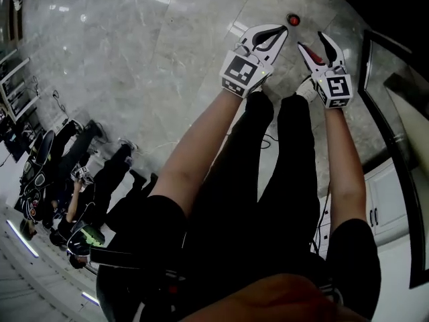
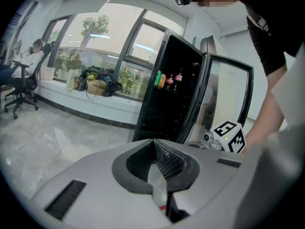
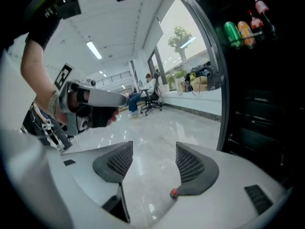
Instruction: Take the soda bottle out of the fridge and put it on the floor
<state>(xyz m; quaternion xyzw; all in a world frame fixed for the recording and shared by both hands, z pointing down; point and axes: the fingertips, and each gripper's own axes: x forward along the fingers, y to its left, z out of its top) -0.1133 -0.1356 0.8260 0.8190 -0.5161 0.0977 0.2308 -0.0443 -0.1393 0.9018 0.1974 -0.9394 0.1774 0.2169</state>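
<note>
Nothing of the task is done yet. The soda bottle [image 2: 178, 78], which I take to be the dark one with the red label, stands on an upper shelf of the open fridge [image 2: 167, 113]. It is ahead of the left gripper [image 2: 155, 149], above its jaws and a little to the right. In the right gripper view it sits high and far to the right of the jaws, well apart from them.

The left gripper is clenched, its jaws pressed together with nothing between them. The right gripper [image 3: 154, 147] is released: its jaws stand apart, and only bare floor [image 1: 134, 59] shows in the gap. In the head view both grippers hang in front of the person's legs, over the floor, near each other but not touching.

What is left, as I judge it:
- reach into the fridge
- grasp the bottle
- lift it off the shelf
- set it upright on the floor

Counted:
- 2 grippers, 1 in each hand
- 1 fridge, with its door swung open
- 3 drinks side by side on the shelf: 1 green bottle [image 2: 158, 78], 1 orange bottle [image 2: 169, 80] and the 1 soda bottle at the right end of that row
</note>
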